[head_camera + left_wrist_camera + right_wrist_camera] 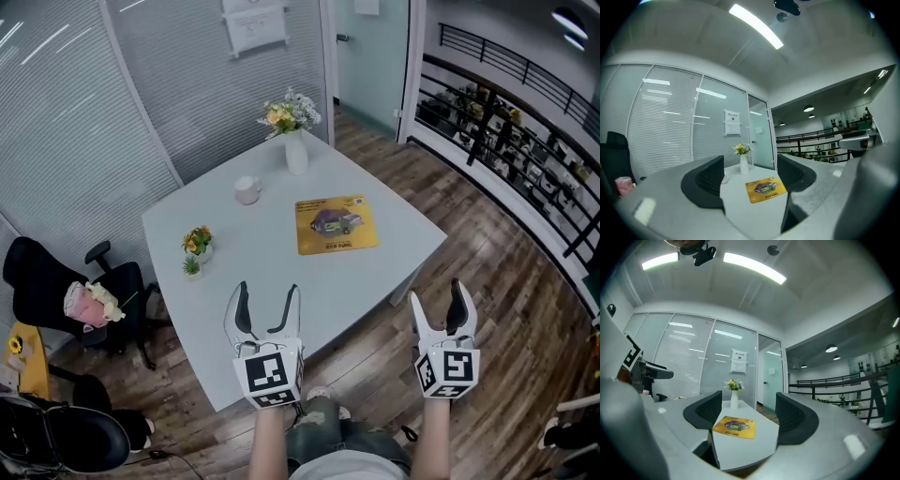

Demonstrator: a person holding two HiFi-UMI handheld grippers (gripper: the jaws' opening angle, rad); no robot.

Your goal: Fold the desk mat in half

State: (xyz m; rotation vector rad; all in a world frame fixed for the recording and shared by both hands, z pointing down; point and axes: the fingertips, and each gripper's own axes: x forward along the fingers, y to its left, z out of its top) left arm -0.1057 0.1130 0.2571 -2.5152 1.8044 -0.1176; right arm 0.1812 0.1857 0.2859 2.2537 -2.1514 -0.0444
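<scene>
A yellow desk mat (336,224) with a picture printed on it lies flat and unfolded on the pale grey table (281,272), right of the middle. It also shows between the jaws as the mat (765,189) in the left gripper view and the mat (734,426) in the right gripper view. My left gripper (267,302) hangs open over the table's near edge, well short of the mat. Off the table's near right side, above the wooden floor, my right gripper (439,300) is open too. Neither holds anything.
On the table stand a white vase of flowers (294,141) at the far corner, a white cup (247,190) and two small potted plants (196,247) on the left. Black office chairs (66,291) stand left of the table. A railing (525,141) runs along the right.
</scene>
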